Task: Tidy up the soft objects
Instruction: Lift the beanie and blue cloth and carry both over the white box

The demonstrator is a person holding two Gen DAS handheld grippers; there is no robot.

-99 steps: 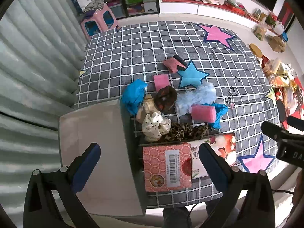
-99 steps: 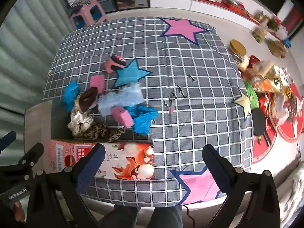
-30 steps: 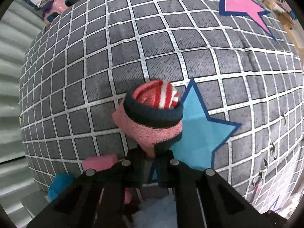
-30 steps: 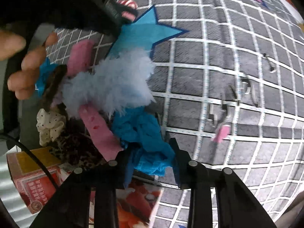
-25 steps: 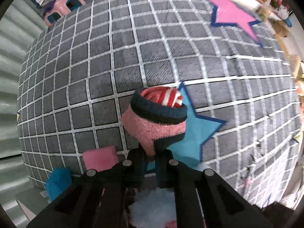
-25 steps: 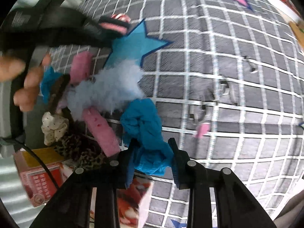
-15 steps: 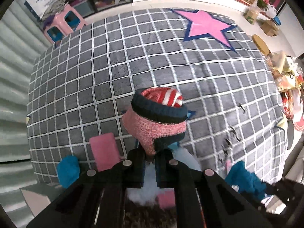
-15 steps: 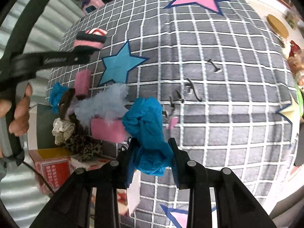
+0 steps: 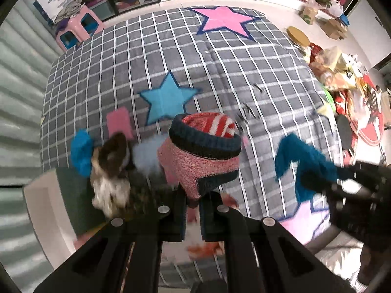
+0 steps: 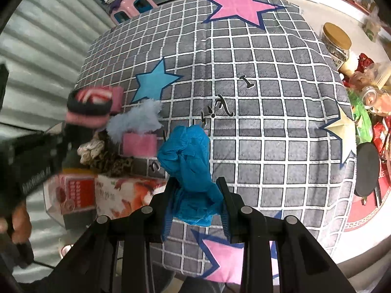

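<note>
while aloft, sock (image 9: 199,161) above pile (image 9: 114,171)

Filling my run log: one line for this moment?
left tongs: shut on pink knitted sock | right tongs: shut on blue crumpled cloth | both lifted

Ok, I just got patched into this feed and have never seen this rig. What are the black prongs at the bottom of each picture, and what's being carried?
No robot here: a person holds a two-finger gripper in each hand, each with a fisheye camera looking along its fingers. In the left-wrist picture, the left gripper is shut on a pink knitted sock with a dark cuff. In the right-wrist picture, the right gripper is shut on a crumpled blue cloth. Both are lifted above a grey checked blanket with star patches. Left on it: a fluffy pale-blue piece, a pink sponge, a leopard-print scrunchie and a printed box.
</note>
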